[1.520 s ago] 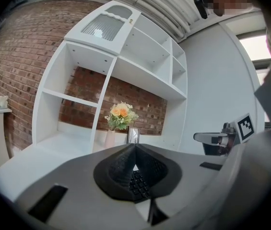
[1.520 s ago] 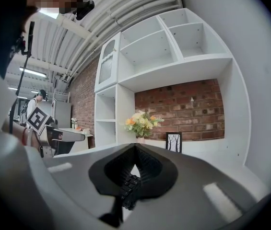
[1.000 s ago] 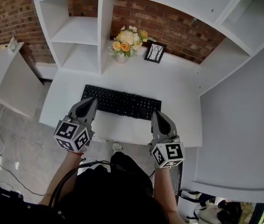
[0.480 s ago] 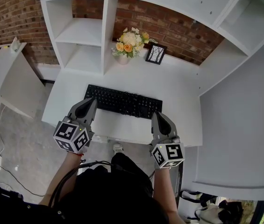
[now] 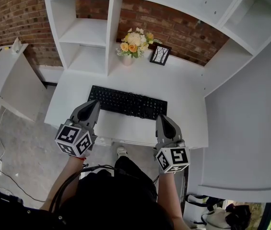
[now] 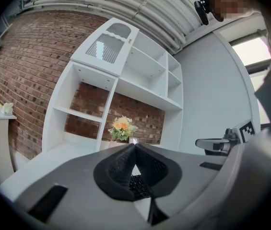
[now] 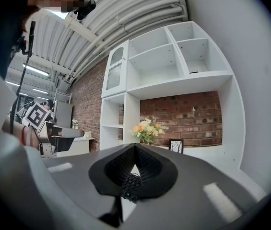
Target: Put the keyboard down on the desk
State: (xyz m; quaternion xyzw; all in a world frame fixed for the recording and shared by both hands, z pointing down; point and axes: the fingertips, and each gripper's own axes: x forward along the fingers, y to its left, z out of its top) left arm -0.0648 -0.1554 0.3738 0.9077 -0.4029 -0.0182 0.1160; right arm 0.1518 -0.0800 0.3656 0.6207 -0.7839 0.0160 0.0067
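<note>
Across the middle of the white tabletop (image 5: 183, 95), the black keyboard (image 5: 128, 103) lies flat, its long side parallel to the front edge. It sits well forward of the flower vase (image 5: 133, 43) and the picture frame (image 5: 159, 54), which stand at the back edge.

Over the last second little changes. The keyboard keeps its spot relative to the vase and frame. Both tools seem to ease slightly back toward the front edge, and their jaws stay pressed together throughout. Since the keyboard rests on the tabletop with nothing holding it, the placing looks already done, and this reads as the start of pulling away.

The left hand-held gripper (image 5: 95, 103) hovers at the keyboard's front-left corner with its tip overlapping that corner in the head view. The right hand-held gripper (image 5: 160, 117) hovers likewise at the front-right corner. Each gripper view shows the two pads meeting at the tip with nothing pinched between them. A patch of keys shows only through the gap beneath the pads, so the keyboard lies just ahead of and below both tips. Whether either tip touches it cannot be told.
</note>
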